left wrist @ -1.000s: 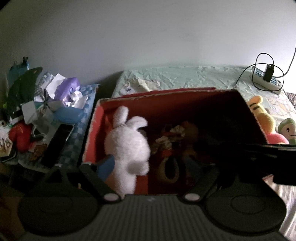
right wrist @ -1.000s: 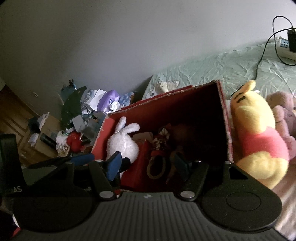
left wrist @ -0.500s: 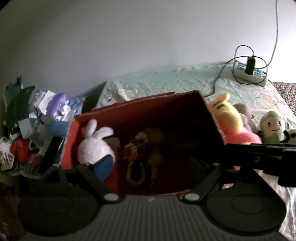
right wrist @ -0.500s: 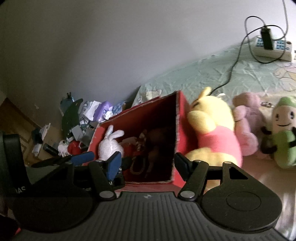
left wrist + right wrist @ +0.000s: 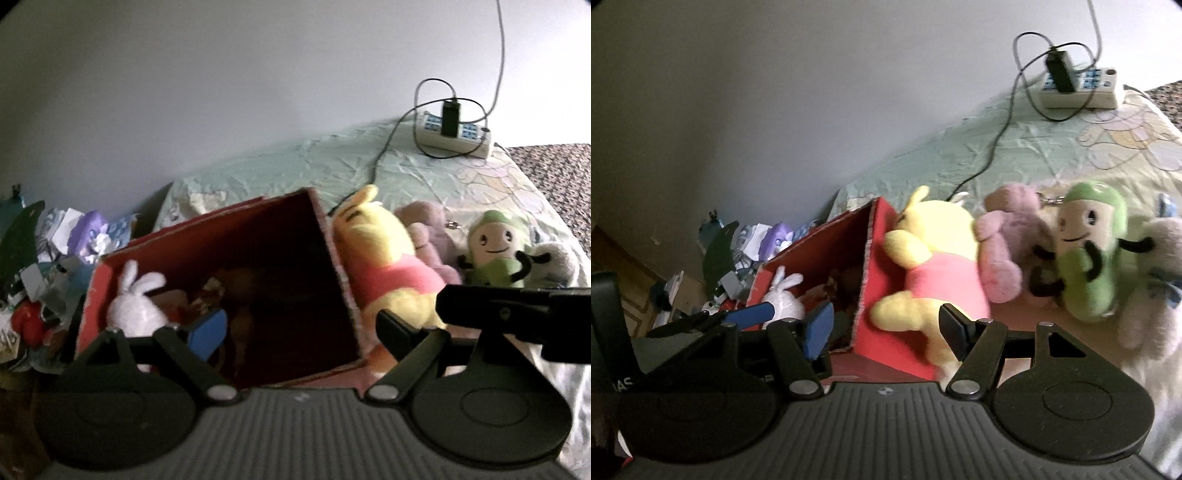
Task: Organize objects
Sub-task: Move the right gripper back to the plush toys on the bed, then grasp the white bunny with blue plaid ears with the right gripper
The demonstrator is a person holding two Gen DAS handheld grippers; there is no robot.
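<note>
An open red box lies on the bed, holding a white rabbit plush and darker toys I cannot make out. To the right of the box a yellow bear plush in a pink shirt leans on its wall, then a mauve plush, a green plush and a pale grey plush. My left gripper is open over the box's near edge, holding nothing. My right gripper is open too, just short of the bear and the box wall.
A white power strip with a black charger and cables lies on the green sheet by the wall. A heap of clutter fills the low surface left of the box. A brown patterned blanket covers the far right.
Both views have pulled back and swung right: the box has slid left and shrunk, and the row of plush toys on the bed has come into sight. Both grippers stayed open.
</note>
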